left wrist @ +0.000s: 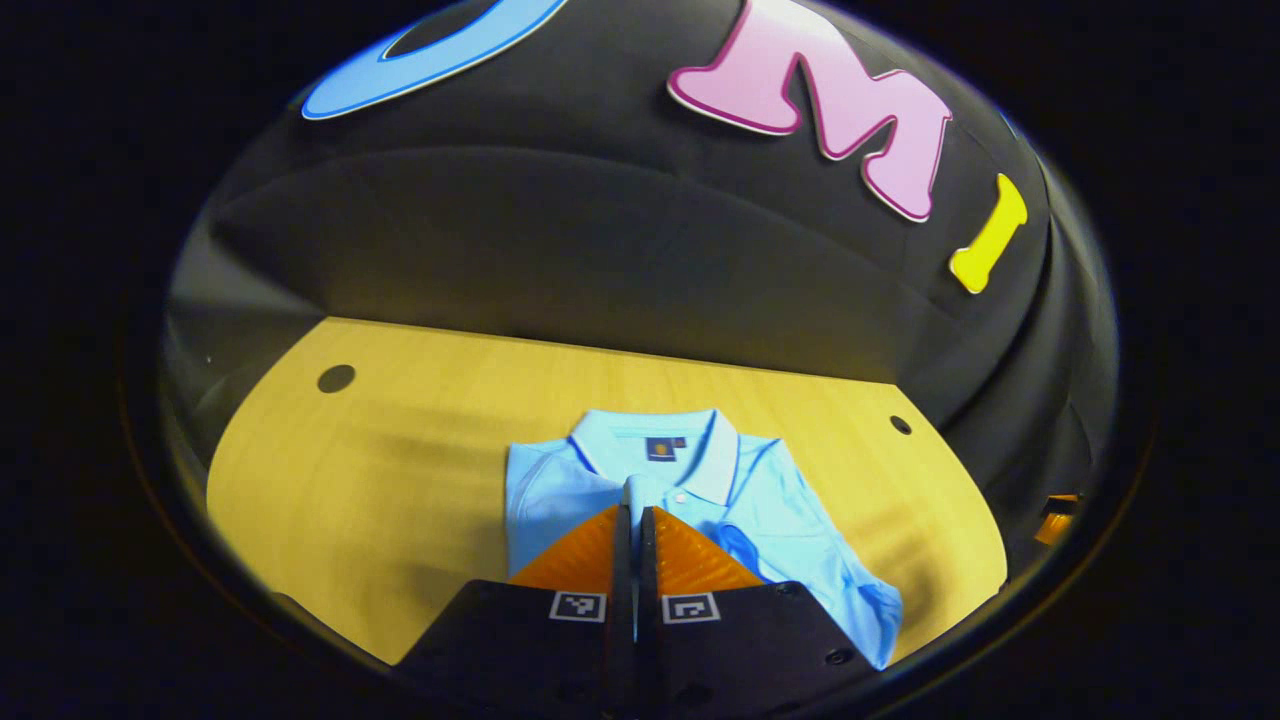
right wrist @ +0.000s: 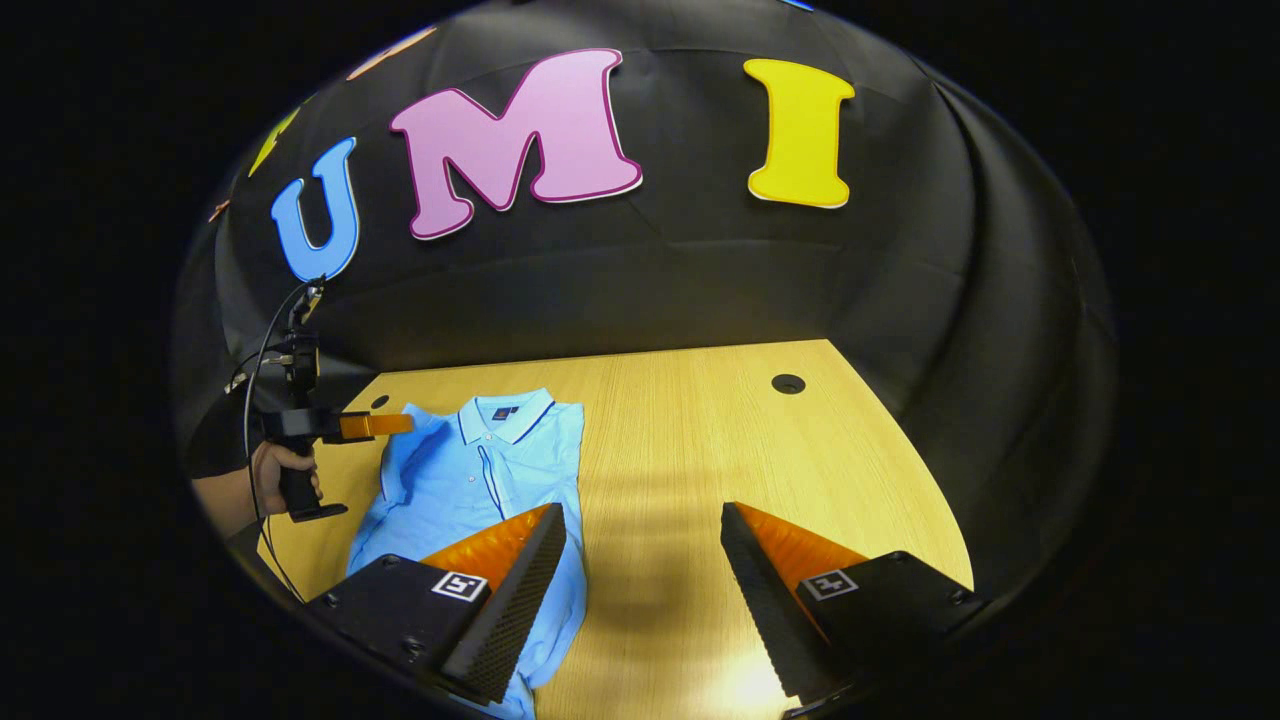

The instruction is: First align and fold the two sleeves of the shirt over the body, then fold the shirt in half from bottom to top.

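Observation:
A light blue polo shirt (left wrist: 790, 510) lies flat on the wooden table (left wrist: 400, 450), collar toward the booth wall. My left gripper (left wrist: 634, 508) hangs just below the collar, its fingers pressed together with a strip of blue sleeve fabric pinched between the tips. The right gripper view has the shirt (right wrist: 470, 480) at the left, with the left gripper (right wrist: 400, 424) over its shoulder, held by a hand (right wrist: 270, 470). My right gripper (right wrist: 642, 520) stands open above bare table to the right of the shirt, nothing between its fingers. One finger overlaps the shirt's lower edge in the picture.
Round cable holes (left wrist: 336, 378) (left wrist: 900, 424) (right wrist: 788, 383) sit near the table's far corners. The black cloth wall closes the back and sides. A cable (right wrist: 258, 350) trails from the left gripper. Bare wood (right wrist: 720, 440) stretches right of the shirt.

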